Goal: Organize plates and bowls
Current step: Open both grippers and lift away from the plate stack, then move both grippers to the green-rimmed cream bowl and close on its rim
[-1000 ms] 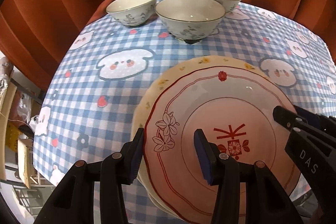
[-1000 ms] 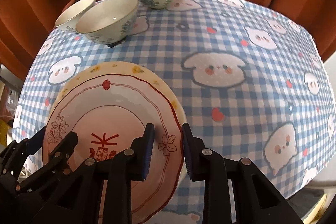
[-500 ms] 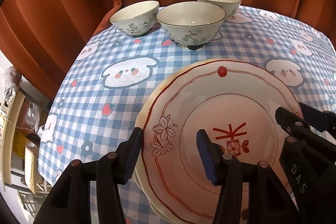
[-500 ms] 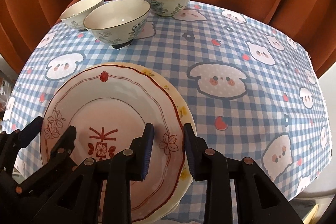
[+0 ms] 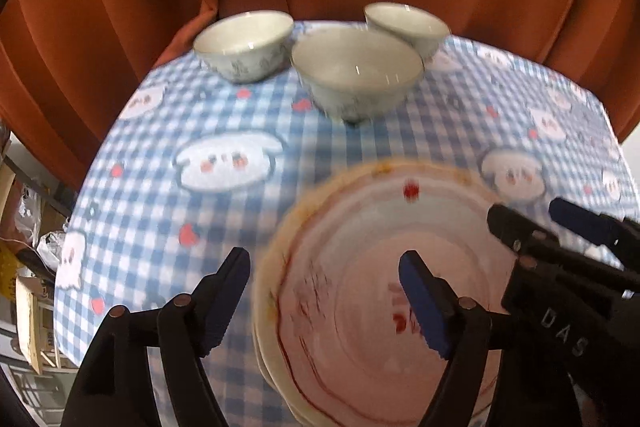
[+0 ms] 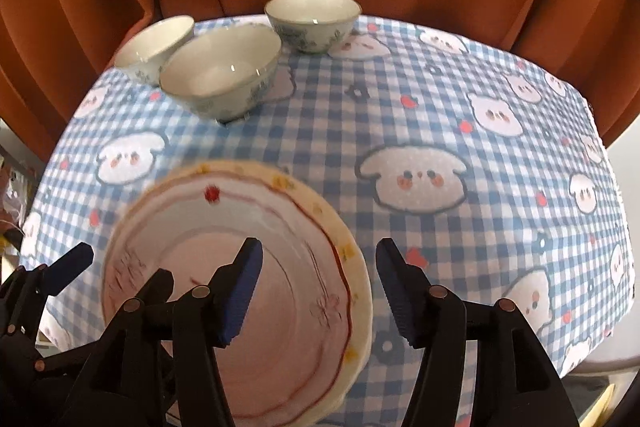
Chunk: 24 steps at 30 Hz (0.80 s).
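Both jaws opening, pads clear: left gripper (image 5: 324, 291) and right gripper (image 6: 318, 287) released the red-trimmed pink plate (image 6: 224, 307), now stacked on the yellow-flowered cream plate (image 6: 352, 267) near the table's front edge. Three white ceramic bowls (image 6: 220, 75) remain unstacked.

A pink plate (image 6: 280, 307) with a wavy red rim line and red flower marks lies face up on top of a cream plate (image 6: 352, 259) edged with small yellow flowers; the two are stacked at the near side of the table. Farther back stand three pale bowls with blue-green floral sides, all upright: a middle bowl (image 6: 220, 75) nearest the plates, a left bowl (image 6: 154, 45) behind it and a right bowl (image 6: 312, 19) at the far edge.
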### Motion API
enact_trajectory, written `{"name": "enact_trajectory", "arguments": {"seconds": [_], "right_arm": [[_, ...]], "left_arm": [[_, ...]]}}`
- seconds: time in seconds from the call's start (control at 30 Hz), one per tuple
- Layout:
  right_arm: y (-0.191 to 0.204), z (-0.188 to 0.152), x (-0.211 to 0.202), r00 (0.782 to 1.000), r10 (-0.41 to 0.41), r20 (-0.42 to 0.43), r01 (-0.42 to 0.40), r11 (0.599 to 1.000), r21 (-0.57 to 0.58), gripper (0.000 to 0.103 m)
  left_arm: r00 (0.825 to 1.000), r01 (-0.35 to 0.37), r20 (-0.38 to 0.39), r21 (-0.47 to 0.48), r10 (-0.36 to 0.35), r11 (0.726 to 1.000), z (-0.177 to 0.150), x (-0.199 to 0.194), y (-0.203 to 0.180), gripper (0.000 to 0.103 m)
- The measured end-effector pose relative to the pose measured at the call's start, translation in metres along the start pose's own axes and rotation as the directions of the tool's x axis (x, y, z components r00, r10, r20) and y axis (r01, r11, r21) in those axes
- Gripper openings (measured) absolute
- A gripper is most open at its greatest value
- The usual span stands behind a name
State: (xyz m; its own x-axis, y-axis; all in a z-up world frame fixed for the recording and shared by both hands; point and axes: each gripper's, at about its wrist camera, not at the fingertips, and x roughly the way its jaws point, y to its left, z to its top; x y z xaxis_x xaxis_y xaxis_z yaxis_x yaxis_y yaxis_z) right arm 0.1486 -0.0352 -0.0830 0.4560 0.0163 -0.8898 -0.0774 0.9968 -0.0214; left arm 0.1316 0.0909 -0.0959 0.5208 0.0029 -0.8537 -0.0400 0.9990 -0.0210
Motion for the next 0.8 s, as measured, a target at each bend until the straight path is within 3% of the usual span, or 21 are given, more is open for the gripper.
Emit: {"name": "enact_trajectory", "arguments": {"seconds": [0.2, 0.37, 0.6, 0.8], "right_arm": [[0.009, 0.041, -0.008, 0.996, 0.053, 0.065, -0.053, 0.999, -0.001, 0.063], [0.018, 0.080, -0.006, 0.992, 0.058, 0.114, -0.056, 0.998, -0.016, 0.063], [0.023, 0.124, 0.027, 0.992, 0.066, 0.111, -0.066, 0.998, -0.003, 0.062], [0.021, 0.147, 0.061, 0.993, 0.081, 0.080, -0.082, 0.997, 0.009, 0.051]], "left_arm": [[0.998, 0.045, 0.055, -0.061, -0.042, 0.997, 0.040, 0.000, 0.016, 0.078], [0.996, 0.021, 0.089, -0.088, -0.013, 0.996, 0.074, 0.010, 0.024, 0.077], [0.997, -0.023, 0.075, -0.076, 0.028, 0.997, 0.112, 0.044, 0.023, 0.076], [0.999, -0.021, 0.037, -0.075, 0.024, 0.997, 0.129, 0.075, 0.018, 0.068]]}}
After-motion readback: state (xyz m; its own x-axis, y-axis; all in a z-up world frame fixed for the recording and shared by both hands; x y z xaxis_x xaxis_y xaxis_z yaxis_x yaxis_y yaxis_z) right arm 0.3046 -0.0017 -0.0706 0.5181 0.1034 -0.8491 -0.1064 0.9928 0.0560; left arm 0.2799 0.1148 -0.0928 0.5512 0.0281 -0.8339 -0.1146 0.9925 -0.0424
